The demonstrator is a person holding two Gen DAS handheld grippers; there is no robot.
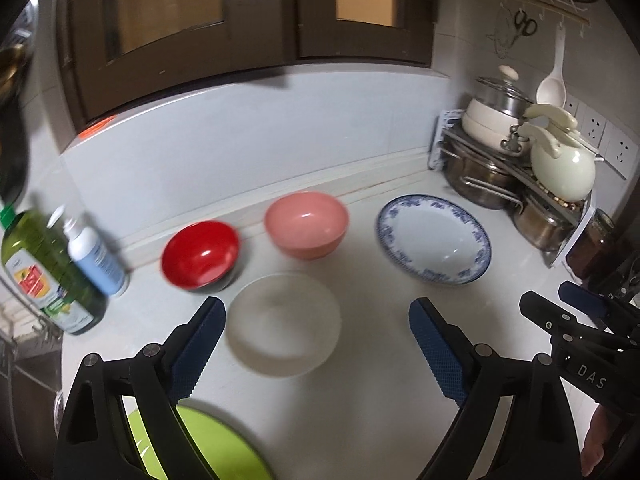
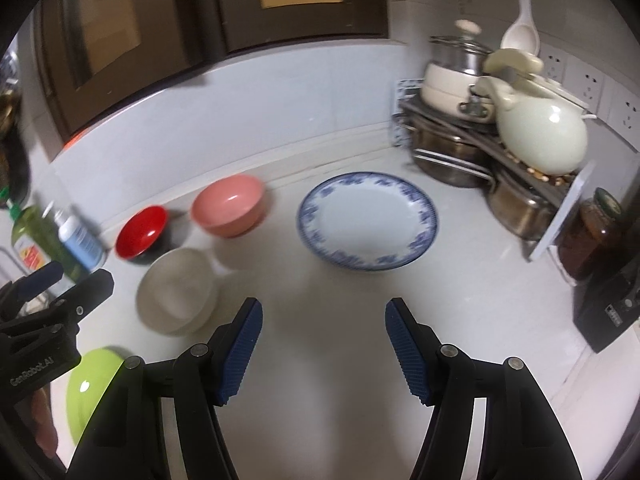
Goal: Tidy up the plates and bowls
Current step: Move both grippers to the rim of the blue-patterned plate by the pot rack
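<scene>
Several dishes sit on a white counter [image 1: 360, 400]. A red bowl [image 1: 200, 256], a pink bowl [image 1: 306, 224] and a blue-patterned white plate [image 1: 434, 238] stand in a row near the back wall. A white bowl [image 1: 284, 322] stands in front of them, and a green dish [image 1: 216, 440] lies near the front, partly hidden by my left gripper's finger. My left gripper [image 1: 316, 308] hovers open over the white bowl, holding nothing. My right gripper [image 2: 324, 305] is open and empty in front of the plate [image 2: 368, 220]. To its left are the white bowl [image 2: 176, 292] and the left gripper [image 2: 78, 274].
An oil bottle [image 1: 44, 272] and a spray bottle [image 1: 96, 260] stand at the left by a sink edge [image 1: 24, 360]. A rack of pots with a cream kettle [image 1: 560, 168] fills the back right corner. A brown jar [image 2: 592, 232] and a black box [image 2: 608, 312] stand at the right.
</scene>
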